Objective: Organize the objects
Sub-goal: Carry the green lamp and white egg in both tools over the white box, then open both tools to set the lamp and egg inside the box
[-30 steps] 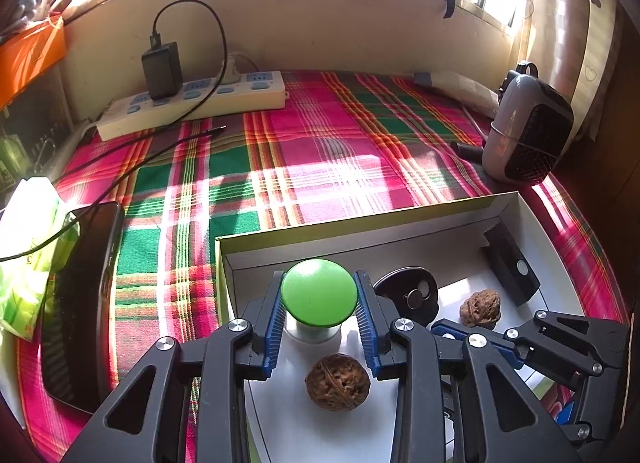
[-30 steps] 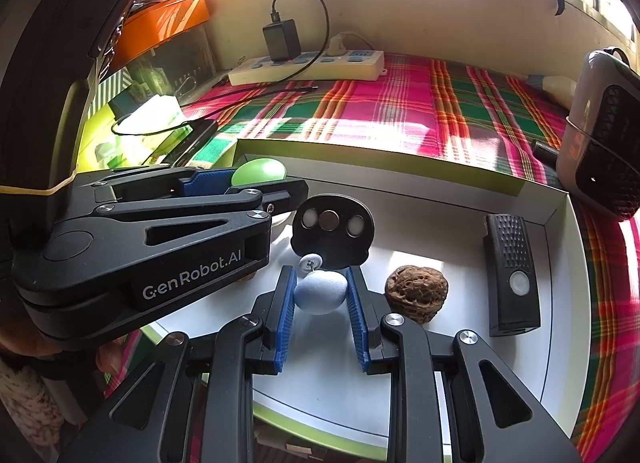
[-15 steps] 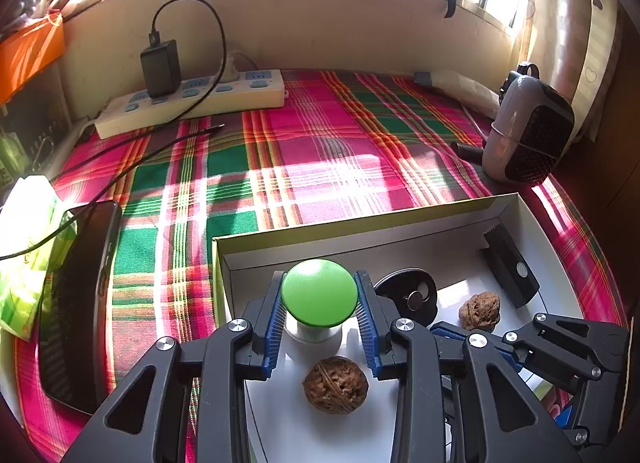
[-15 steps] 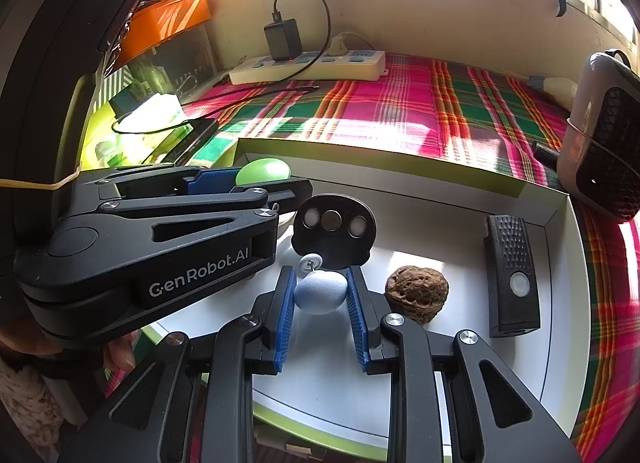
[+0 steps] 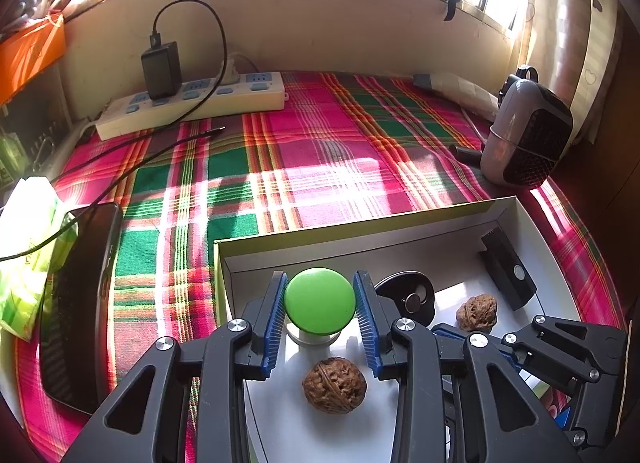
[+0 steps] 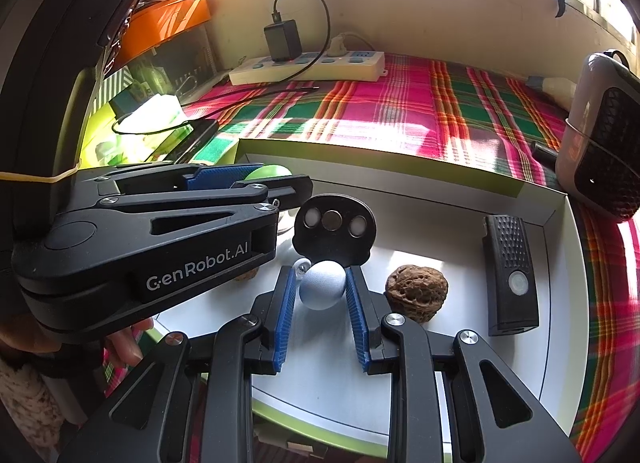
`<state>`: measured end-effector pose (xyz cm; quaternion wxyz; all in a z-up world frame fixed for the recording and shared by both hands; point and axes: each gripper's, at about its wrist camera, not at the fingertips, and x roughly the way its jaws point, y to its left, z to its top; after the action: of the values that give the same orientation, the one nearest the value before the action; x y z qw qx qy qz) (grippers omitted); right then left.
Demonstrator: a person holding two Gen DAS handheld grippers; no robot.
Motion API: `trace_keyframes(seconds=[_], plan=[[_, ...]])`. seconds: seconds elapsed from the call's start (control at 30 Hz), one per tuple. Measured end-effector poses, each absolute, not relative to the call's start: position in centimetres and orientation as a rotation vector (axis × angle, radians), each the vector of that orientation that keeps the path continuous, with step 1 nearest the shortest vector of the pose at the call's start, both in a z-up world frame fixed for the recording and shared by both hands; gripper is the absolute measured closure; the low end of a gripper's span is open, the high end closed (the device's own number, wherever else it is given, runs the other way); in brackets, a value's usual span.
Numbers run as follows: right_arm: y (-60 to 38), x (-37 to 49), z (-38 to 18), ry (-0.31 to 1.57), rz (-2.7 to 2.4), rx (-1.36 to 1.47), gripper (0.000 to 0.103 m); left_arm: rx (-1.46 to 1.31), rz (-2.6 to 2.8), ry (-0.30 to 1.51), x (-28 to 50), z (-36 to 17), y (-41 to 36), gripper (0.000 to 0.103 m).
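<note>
A shallow white box [image 5: 400, 223] with a green rim lies on the plaid cloth. My left gripper [image 5: 320, 305] is shut on a green-capped knob [image 5: 320, 299] with a white base, inside the box's left part. A walnut [image 5: 334, 385] lies just behind the knob, between my left fingers. My right gripper [image 6: 322, 285] is shut on a pale blue-grey ball with a small ring [image 6: 322, 283] over the box floor. A black oval disc [image 6: 334, 231], a second walnut [image 6: 416, 293] and a black remote [image 6: 510, 275] lie in the box.
A white power strip [image 5: 192, 103] with a black adapter and cables lies at the back. A grey heater [image 5: 524, 139] stands at the right. A black phone [image 5: 80, 303] and a green packet [image 5: 28, 255] lie left of the box.
Both grippers hold their objects as before. The left wrist view has shifted very slightly; nothing in the box has moved.
</note>
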<state>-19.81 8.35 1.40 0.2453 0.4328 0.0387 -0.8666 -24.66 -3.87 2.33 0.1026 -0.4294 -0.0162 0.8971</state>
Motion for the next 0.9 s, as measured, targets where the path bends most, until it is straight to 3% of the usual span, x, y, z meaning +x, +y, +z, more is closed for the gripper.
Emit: trace_keyframes(seconds=[0.07, 0.33, 0.43, 0.9], plan=[[8.4, -19.8, 1.4, 0.101, -2.363, 1.183, 0.068, -1.264, 2.650, -0.052, -24.6, 2.5, -3.9, 0.071], [8.6, -19.4, 1.8, 0.105, -2.372, 1.171, 0.067, -1.254, 2.659, -0.054, -23.9, 3.0, -4.0, 0.071], [8.8, -19.2, 2.0, 0.105, -2.378, 1.166, 0.058, -1.251, 2.660, -0.057, -23.6, 3.1, -4.0, 0.071], [9.5, -17.8, 3.0, 0.085, -2.397, 1.145, 0.058, -1.215, 2.681, -0.060, -21.8, 4.5, -4.3, 0.071]])
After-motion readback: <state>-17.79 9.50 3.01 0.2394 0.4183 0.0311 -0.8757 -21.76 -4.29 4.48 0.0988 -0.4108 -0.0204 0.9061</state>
